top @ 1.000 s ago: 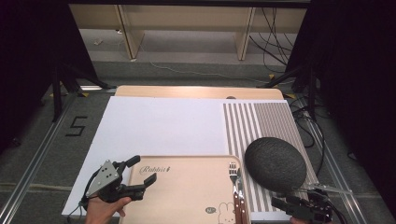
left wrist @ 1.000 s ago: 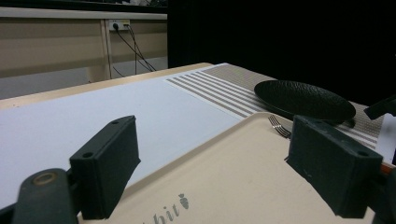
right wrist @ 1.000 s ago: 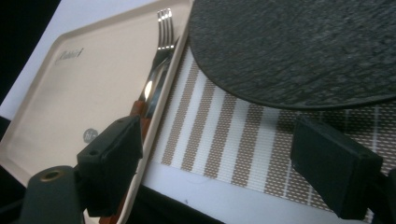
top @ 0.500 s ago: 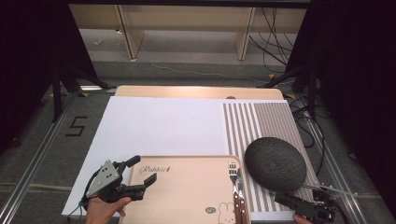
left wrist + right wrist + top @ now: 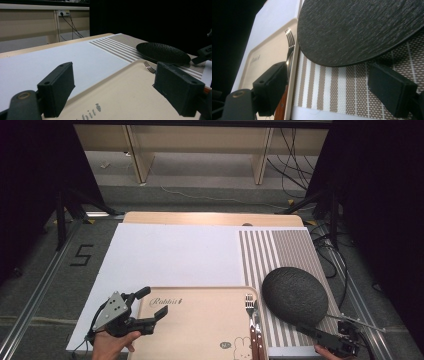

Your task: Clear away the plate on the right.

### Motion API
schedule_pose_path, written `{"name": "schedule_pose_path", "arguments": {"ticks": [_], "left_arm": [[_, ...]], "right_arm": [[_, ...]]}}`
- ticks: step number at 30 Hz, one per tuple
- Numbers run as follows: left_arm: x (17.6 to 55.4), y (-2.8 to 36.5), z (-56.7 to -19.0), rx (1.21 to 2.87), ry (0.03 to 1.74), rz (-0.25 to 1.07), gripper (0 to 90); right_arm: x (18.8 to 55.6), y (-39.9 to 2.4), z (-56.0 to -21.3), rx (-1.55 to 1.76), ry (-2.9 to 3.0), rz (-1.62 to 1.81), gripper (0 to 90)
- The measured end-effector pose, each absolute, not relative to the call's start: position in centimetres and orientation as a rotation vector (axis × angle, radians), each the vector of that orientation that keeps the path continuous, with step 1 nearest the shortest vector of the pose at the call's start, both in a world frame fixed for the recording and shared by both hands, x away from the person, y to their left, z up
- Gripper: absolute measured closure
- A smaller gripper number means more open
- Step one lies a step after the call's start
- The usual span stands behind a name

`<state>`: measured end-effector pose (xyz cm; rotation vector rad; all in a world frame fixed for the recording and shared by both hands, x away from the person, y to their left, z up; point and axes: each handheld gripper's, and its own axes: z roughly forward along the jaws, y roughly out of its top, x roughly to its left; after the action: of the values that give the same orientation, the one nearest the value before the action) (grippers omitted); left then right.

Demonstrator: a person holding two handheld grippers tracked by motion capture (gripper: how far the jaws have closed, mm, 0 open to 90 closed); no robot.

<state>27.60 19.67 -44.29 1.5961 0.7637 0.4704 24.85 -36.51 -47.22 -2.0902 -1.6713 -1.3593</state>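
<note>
We read this as a lab recording rig, not a home. Table point(image 5: 165, 255) sits inside black curtains point(image 5: 380, 195), on grey carpet floor point(image 5: 60, 285) with metal rails point(image 5: 30, 305). A taped "5" point(image 5: 80, 255) marks the floor. Loose cables point(image 5: 295, 150) run along the back by bare wooden bench legs point(image 5: 135, 155); wall socket point(image 5: 62, 13) behind.

White board point(image 5: 170, 255) lies beneath the striped placemat point(image 5: 280, 247).

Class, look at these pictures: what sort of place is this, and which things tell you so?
Probably a lab or recording bay staged as a dining spot: a table with a striped placemat, dark plate and tray, beside loose floor cables and a taped "5".
</note>
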Motion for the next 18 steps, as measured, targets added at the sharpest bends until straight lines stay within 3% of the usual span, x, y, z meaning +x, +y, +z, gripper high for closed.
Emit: {"name": "schedule_pose_path", "arguments": {"ticks": [18], "left_arm": [[27.65, 19.63, -44.33, 1.594, 0.768, 0.471, 15.7]], "right_arm": [[25.83, -37.02, -48.26, -2.140, -1.502, -1.454, 19.5]]}}
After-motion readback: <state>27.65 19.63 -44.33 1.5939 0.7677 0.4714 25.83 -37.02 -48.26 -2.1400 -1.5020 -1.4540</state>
